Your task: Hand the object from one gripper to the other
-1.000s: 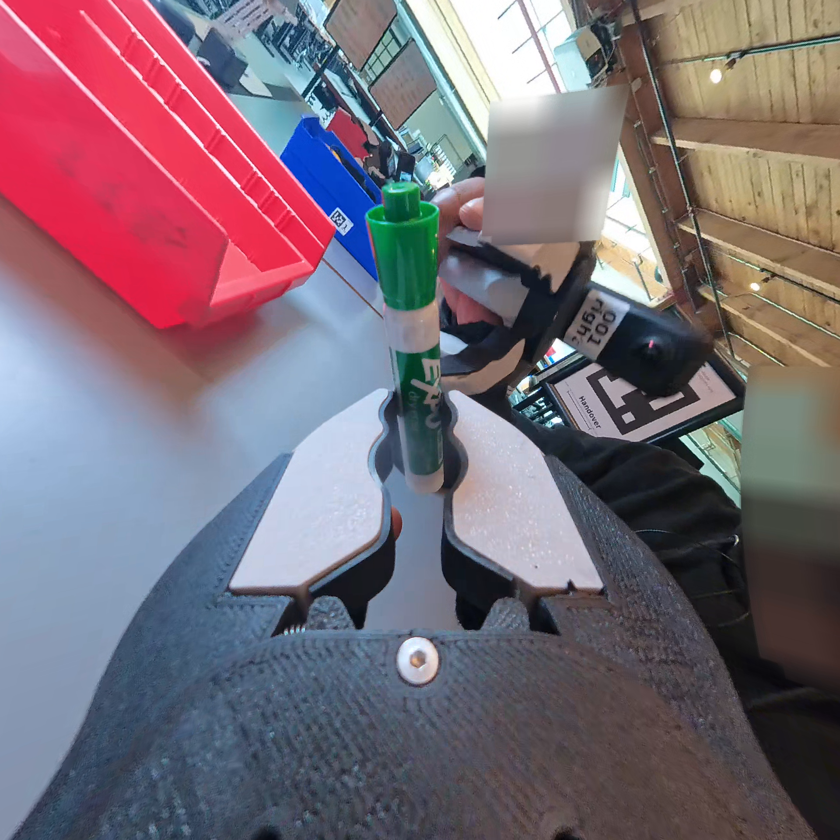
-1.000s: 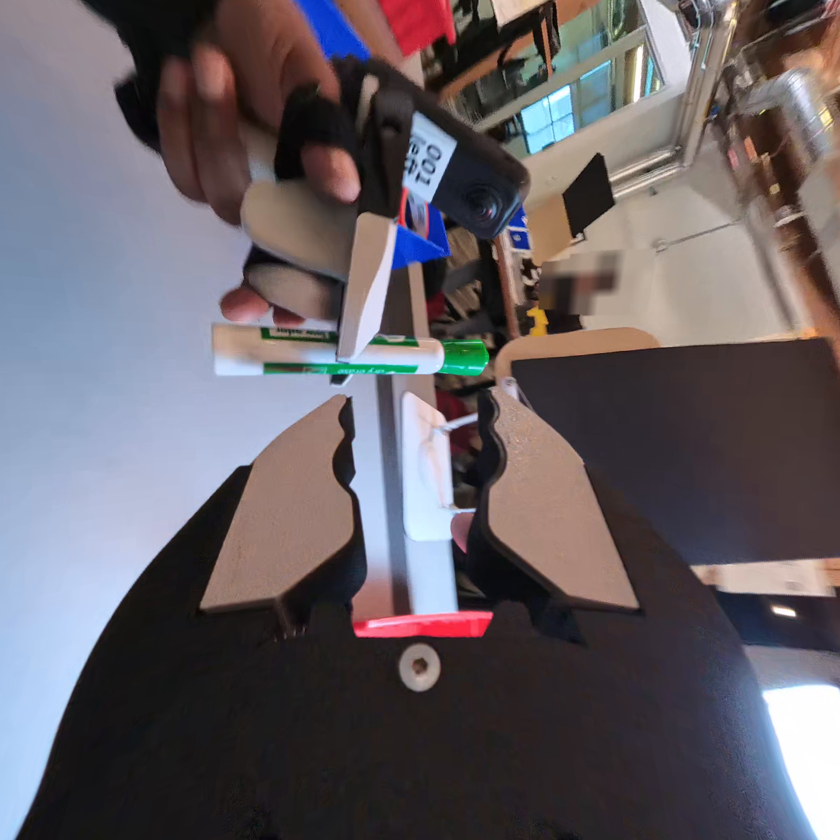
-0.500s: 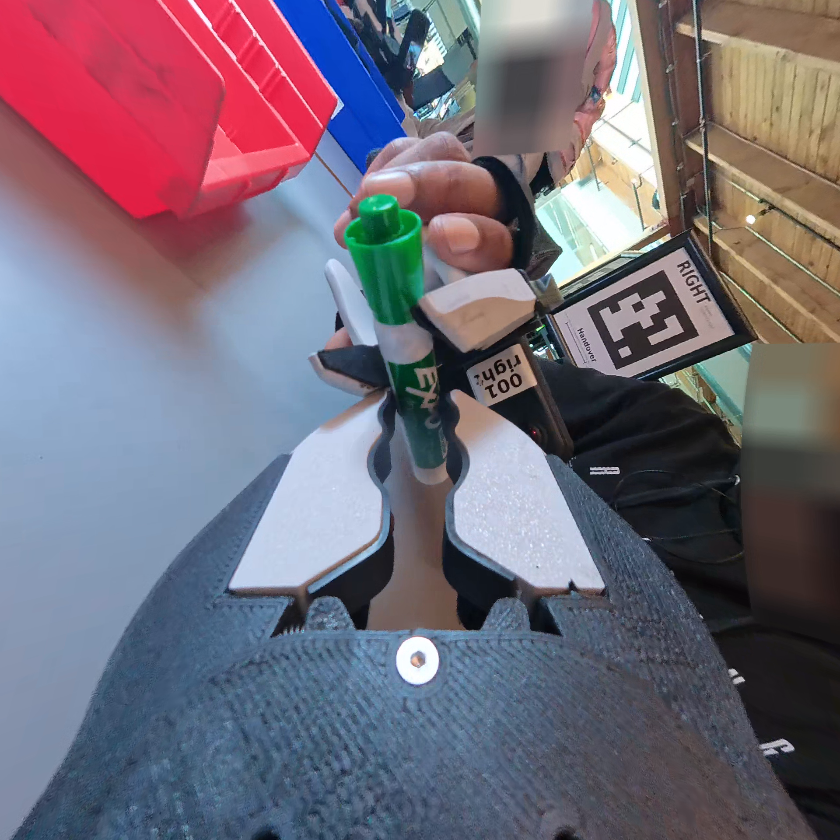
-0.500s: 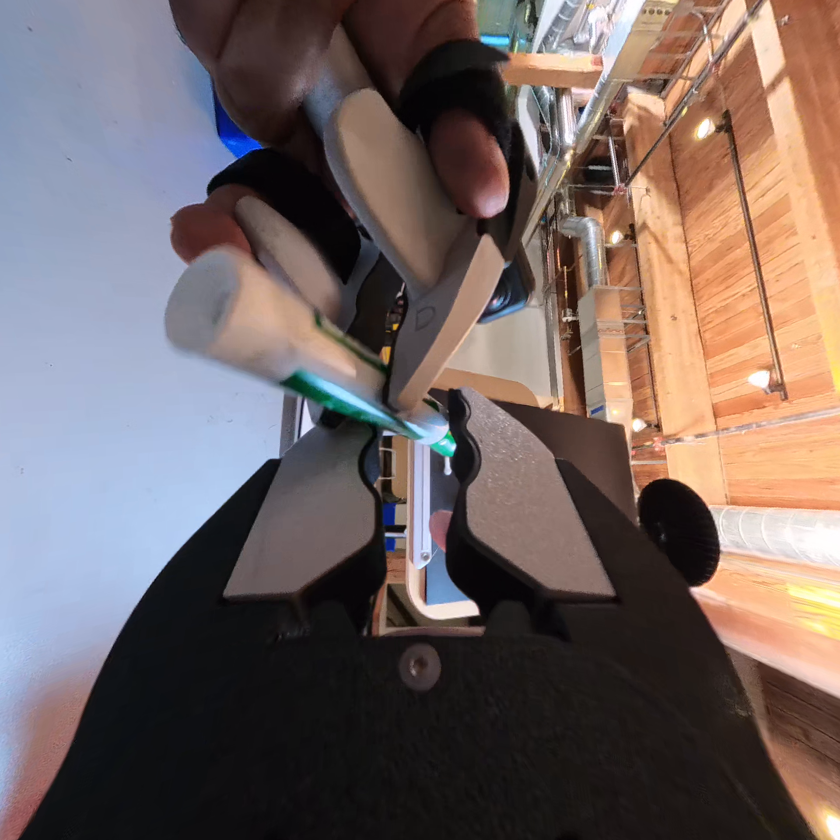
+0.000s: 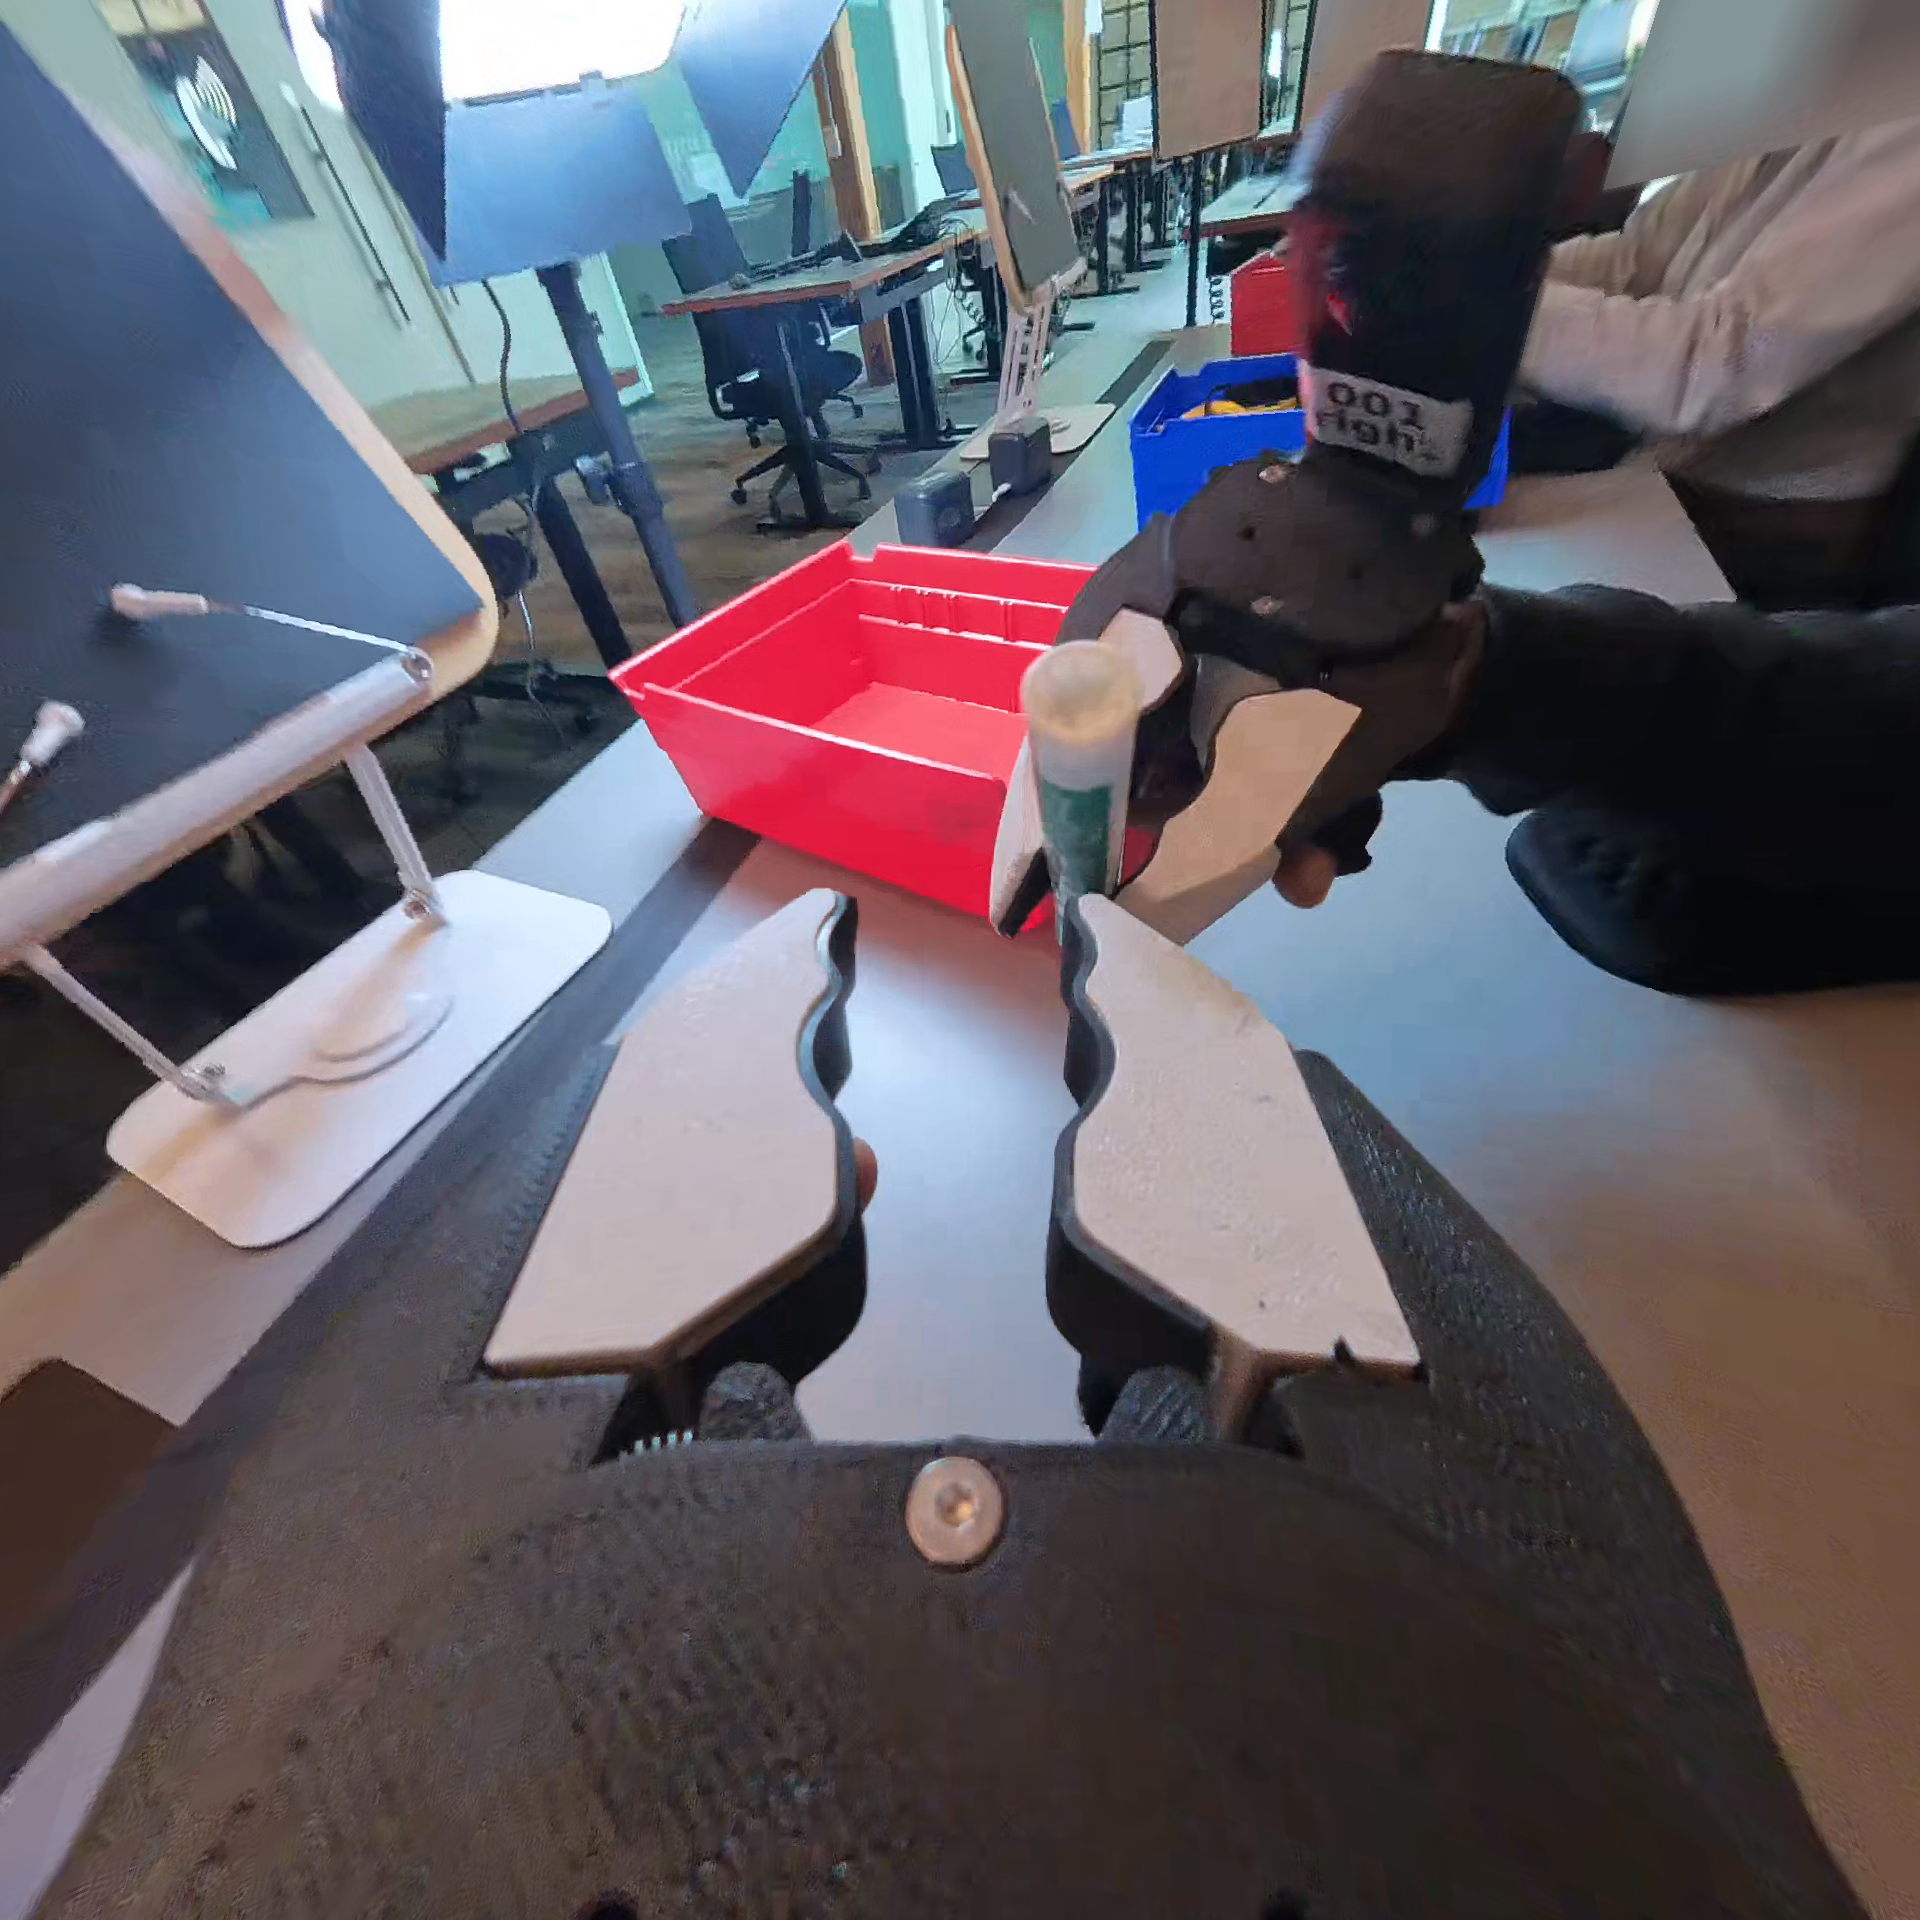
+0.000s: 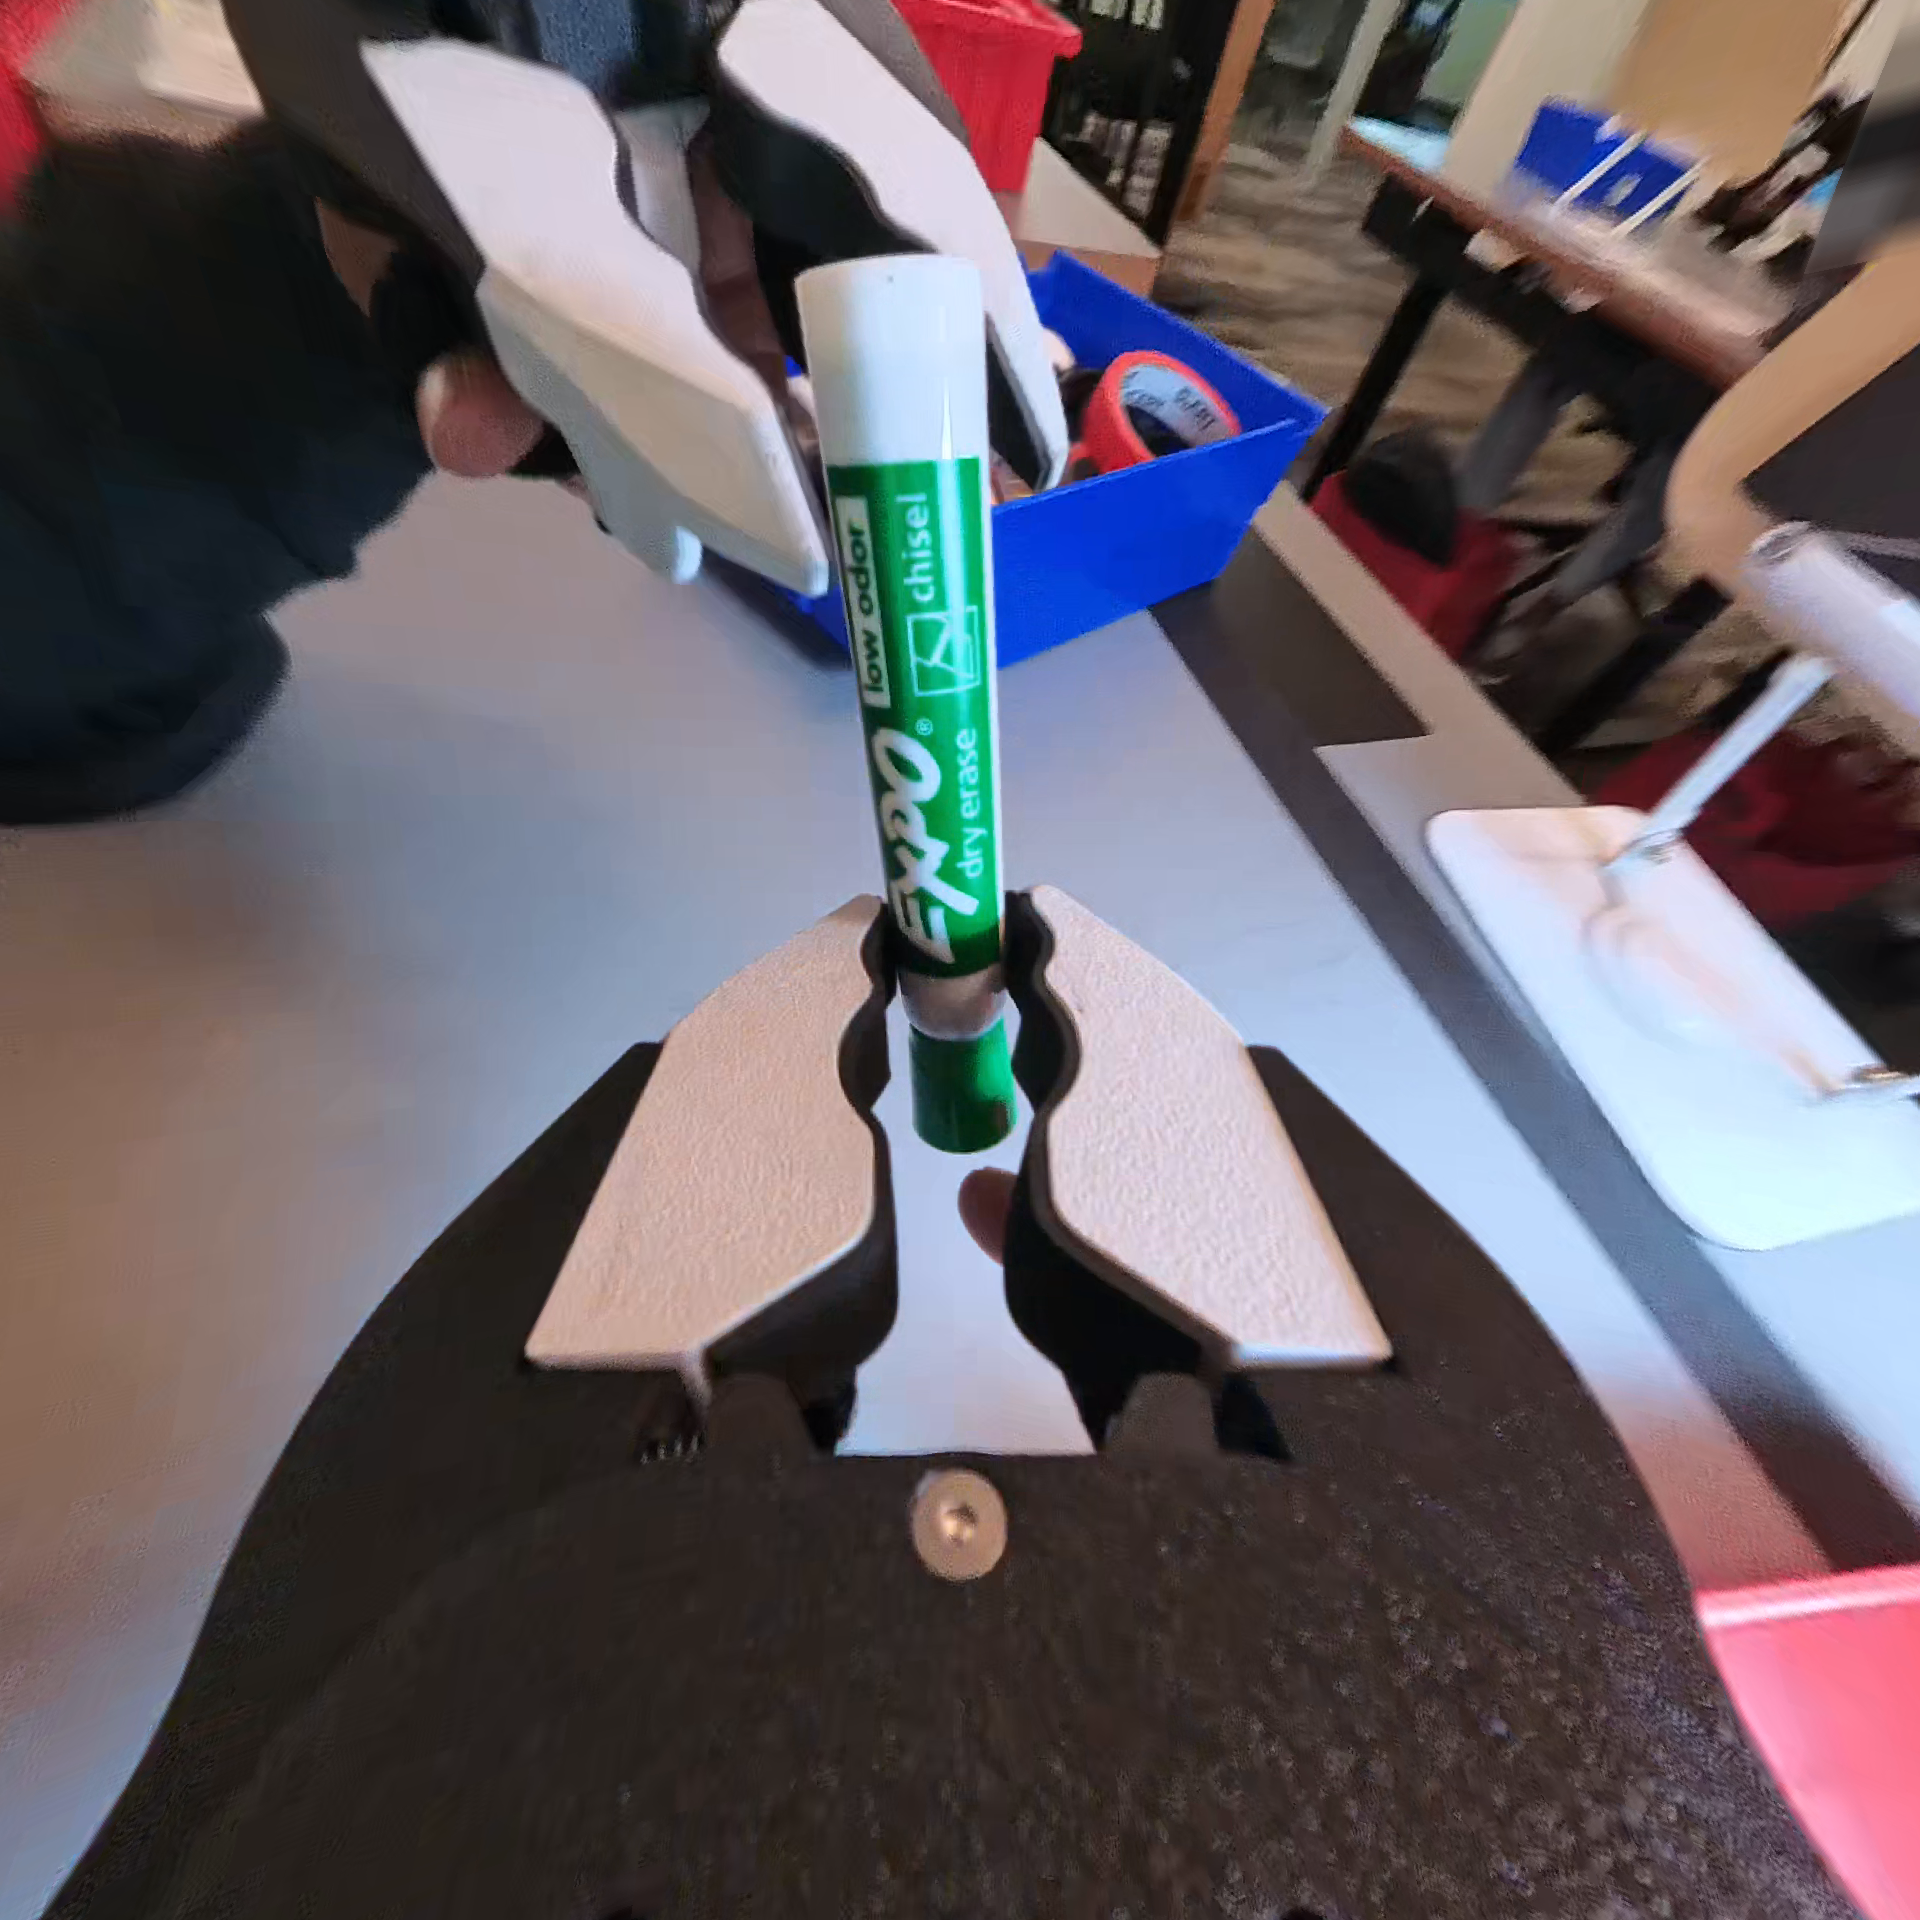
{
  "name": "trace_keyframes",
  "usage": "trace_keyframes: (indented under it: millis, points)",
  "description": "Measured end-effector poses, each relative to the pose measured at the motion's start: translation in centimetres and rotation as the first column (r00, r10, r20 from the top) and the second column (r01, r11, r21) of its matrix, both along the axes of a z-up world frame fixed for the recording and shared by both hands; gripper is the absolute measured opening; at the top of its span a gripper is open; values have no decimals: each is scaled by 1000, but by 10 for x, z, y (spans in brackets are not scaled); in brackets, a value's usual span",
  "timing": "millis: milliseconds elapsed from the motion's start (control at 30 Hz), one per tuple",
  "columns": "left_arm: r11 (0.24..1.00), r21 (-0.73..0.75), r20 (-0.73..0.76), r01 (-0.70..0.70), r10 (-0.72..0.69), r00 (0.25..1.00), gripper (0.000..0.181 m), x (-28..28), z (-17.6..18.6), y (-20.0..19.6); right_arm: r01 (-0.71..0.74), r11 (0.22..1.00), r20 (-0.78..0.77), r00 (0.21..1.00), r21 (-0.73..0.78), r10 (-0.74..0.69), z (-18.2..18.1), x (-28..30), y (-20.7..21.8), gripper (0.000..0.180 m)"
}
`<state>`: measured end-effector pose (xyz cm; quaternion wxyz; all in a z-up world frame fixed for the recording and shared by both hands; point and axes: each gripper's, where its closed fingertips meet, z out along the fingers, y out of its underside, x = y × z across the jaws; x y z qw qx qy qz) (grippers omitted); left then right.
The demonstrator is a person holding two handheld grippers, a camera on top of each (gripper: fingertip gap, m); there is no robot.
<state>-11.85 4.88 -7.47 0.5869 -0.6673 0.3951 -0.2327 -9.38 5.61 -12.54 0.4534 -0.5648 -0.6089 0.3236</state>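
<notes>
Both views catch the green marker [image 6: 928,665] pinched in the right gripper [image 6: 951,935]; only the left view shows the left gripper [image 5: 958,925] gaping empty before a red bin [image 5: 831,748].

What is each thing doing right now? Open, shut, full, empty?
Left gripper: open, holding nothing.
Right gripper: shut on the green-and-white marker pen.
Green-and-white marker pen: capped, upright, cap end down.
Red plastic bin: empty as far as visible.
Blue plastic bin: holds a red tape roll.
</notes>
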Motion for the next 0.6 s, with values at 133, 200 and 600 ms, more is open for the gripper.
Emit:
trace_keyframes:
  millis: [133, 200, 600]
  points:
    - [999, 26, 8, 33, -33, 999, 42, 19, 4, -6, -3, 992, 65, 998, -125, 11, -8, 0, -7, 20]
    - [999, 32, 0, 44, -44, 999, 42, 24, 4, -9, 3, 992, 122, 992, -123, 12, -16, 2, -9, 20]
    - [991, -6, 152, 130, -128, 980, 22, 24, 22, -18, -81, 997, -56, 995, -14, 80, 22, 4, -18, 21]
